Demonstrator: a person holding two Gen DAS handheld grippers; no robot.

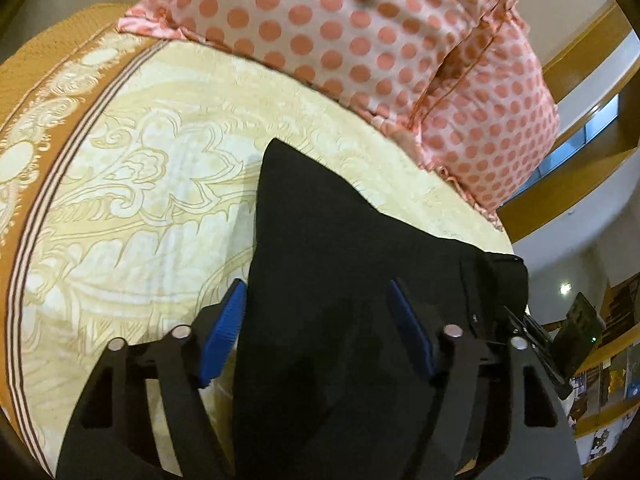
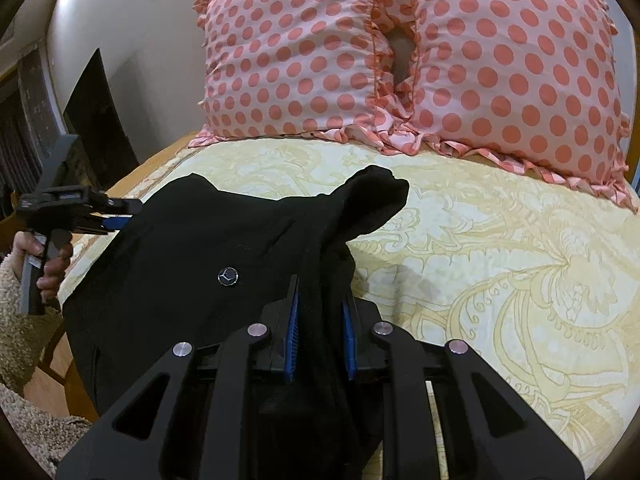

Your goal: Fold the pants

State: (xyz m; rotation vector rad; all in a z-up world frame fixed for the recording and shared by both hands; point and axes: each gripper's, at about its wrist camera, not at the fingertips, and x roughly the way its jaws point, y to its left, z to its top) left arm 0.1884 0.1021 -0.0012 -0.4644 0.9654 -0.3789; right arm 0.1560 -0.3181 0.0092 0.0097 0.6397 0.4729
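Nearest, the right claw [image 2: 320, 332] is clenched on a bunched ridge of the black fabric pants [image 2: 192, 264], its blue pads pressed into the cloth. The left claw [image 1: 316, 320] stands wide apart with pants fabric lying loosely between its fingers, gripping nothing. The pants lie on the cream patterned bedspread [image 2: 500, 248], with the pink polka-dot pillows [image 2: 400, 52] beyond. This looks like an early lengthwise fold; next, the left claw probably needs to close on an edge.
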